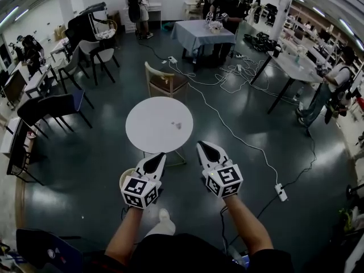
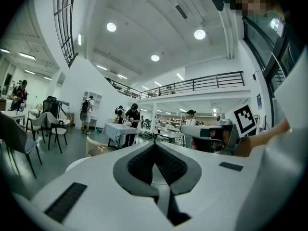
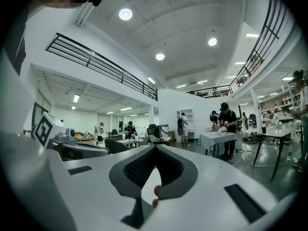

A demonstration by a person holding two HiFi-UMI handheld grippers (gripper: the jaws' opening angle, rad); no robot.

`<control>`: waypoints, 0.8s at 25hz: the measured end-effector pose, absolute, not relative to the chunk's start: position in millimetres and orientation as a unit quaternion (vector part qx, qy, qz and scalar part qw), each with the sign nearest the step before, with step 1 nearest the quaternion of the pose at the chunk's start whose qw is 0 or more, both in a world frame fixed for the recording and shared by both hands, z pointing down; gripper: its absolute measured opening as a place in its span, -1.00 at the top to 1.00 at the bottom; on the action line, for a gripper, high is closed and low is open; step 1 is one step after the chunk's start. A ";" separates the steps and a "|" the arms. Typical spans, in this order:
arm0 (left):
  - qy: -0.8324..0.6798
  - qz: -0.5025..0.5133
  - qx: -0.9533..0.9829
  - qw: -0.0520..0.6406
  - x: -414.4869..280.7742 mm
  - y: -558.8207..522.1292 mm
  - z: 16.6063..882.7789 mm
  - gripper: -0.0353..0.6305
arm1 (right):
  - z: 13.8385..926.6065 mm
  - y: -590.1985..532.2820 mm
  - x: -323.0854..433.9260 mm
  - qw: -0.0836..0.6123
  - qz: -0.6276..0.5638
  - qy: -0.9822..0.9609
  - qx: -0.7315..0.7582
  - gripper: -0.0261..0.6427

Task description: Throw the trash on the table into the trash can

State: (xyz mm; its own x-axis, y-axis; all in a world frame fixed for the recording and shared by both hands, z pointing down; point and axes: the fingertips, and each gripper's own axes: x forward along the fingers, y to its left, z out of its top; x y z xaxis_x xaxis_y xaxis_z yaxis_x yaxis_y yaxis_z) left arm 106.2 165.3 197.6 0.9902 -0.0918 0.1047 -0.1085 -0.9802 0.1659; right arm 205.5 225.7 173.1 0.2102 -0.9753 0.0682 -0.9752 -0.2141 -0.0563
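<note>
A round white table (image 1: 149,131) stands on the dark floor ahead of me. On its right half lies a small grey scrap of trash (image 1: 178,125). My left gripper (image 1: 162,154) hangs over the table's near edge, its jaws closed together with nothing between them (image 2: 154,145). My right gripper (image 1: 202,144) is just off the table's near right edge, also shut and empty (image 3: 155,147). Both point level toward the table. A light round trash can (image 1: 121,180) stands on the floor near my left side, mostly hidden under the left gripper's marker cube.
A wooden chair (image 1: 163,81) stands behind the table. Cables and a power strip (image 1: 281,192) run across the floor at the right. A cloth-covered table (image 1: 196,34) with people stands further back. Dark chairs (image 1: 54,108) and desks line the left.
</note>
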 end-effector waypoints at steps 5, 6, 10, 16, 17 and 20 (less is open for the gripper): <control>-0.035 0.063 0.993 0.096 121.0 129.7 206.3 0.86 | 173.1 185.2 223.8 -0.005 -0.052 0.623 -0.781 0.87; -0.032 0.065 0.993 0.095 124.9 122.5 206.9 0.86 | 173.9 176.8 227.2 -0.006 -0.054 0.622 -0.781 0.87; -0.025 0.055 0.994 0.095 139.2 97.3 204.0 0.86 | 178.6 148.1 239.0 -0.009 -0.060 0.622 -0.781 0.87; -0.019 0.047 0.994 0.101 146.8 54.4 204.7 0.86 | 183.0 106.3 240.8 -0.022 -0.060 0.620 -0.782 0.87; -0.017 0.045 0.994 0.103 146.8 49.5 206.4 0.86 | 185.3 101.6 241.5 -0.023 -0.061 0.618 -0.784 0.87; -0.008 0.041 0.993 0.106 149.0 40.3 211.2 0.86 | 192.8 91.4 246.2 -0.030 -0.063 0.613 -0.787 0.87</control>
State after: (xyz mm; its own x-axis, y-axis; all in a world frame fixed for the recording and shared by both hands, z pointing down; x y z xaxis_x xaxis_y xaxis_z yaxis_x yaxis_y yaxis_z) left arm 149.0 40.3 211.2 0.9965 -0.0081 0.0834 -0.0256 -0.9772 0.2108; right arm 246.2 91.4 192.8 0.2410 -0.9609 0.1366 -0.9685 -0.2472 -0.0306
